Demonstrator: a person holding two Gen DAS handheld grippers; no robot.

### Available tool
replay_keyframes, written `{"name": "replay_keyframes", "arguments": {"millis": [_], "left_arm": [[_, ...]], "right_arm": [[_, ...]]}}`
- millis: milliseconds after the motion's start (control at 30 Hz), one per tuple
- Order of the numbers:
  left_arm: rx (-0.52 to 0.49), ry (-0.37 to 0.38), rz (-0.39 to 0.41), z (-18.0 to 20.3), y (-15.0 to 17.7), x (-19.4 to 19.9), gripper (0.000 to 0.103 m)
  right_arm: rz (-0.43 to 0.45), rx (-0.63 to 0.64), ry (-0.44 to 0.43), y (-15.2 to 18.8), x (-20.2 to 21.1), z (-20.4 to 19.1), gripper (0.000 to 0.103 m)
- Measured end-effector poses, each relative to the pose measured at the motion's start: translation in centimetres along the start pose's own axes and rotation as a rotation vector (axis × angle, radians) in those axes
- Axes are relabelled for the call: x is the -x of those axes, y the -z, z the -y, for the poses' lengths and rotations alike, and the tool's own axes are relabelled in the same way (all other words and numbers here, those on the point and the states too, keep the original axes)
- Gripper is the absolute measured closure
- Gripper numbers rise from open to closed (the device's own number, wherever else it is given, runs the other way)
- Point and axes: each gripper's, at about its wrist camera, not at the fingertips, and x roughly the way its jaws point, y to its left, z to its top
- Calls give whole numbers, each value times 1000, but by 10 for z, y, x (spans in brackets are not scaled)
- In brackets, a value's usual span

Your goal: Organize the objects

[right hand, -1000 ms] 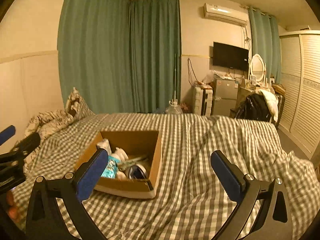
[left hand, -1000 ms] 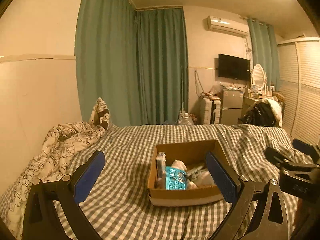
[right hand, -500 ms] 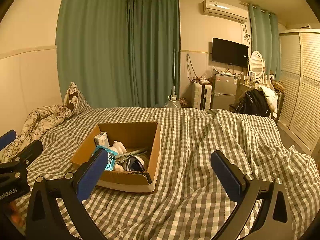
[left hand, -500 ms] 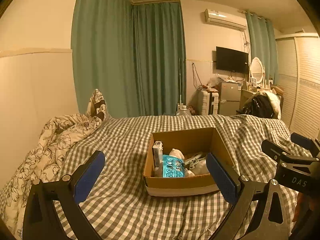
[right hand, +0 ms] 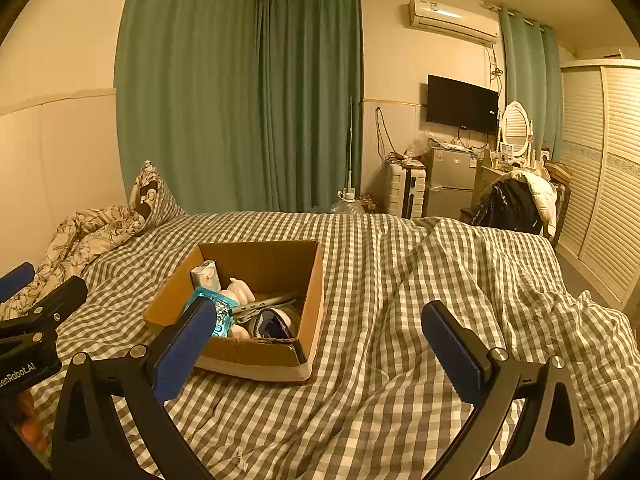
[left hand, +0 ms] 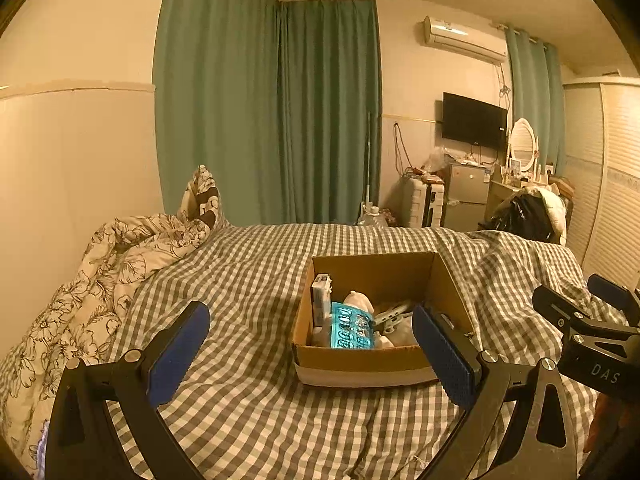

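1. The left gripper (left hand: 310,350) fills the bottom of its own view, blue-padded fingers wide apart, nothing between them. It also shows at the left edge of the right wrist view.
2. The right gripper (right hand: 320,350) likewise spans the bottom of its view, fingers spread wide and empty. Its tips appear at the right edge of the left wrist view.
3. The cardboard box (left hand: 360,364) sits open on the checked bedcover (left hand: 248,280), lower centre-right in the left view and lower centre-left in the right view.
4. Inside it, both views show a teal packet (left hand: 352,332) leaning at the near side, a small white carton (left hand: 321,292) upright in the left corner and a white figure (left hand: 358,302) behind the packet.
5. Only the right view shows a dark blue item (right hand: 272,322) at the box's near right.
6. A floral duvet (left hand: 100,280) lies bunched at the left.
7. Farthest back hang green curtains (left hand: 272,120), with a wall television (left hand: 474,122) at the upper right.
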Motion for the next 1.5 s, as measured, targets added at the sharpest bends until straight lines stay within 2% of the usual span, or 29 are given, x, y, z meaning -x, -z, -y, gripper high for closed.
{"name": "replay_keyframes", "arguments": {"millis": [1267,1500], "left_arm": [[-8,24,-39,6,7,-4,0],[-17,6,-25,7,8,-3,0]], "right_arm": [[-22,8,-10,4,-3,-3,0],[-24,9,-10,5,-4,-3,0]]}}
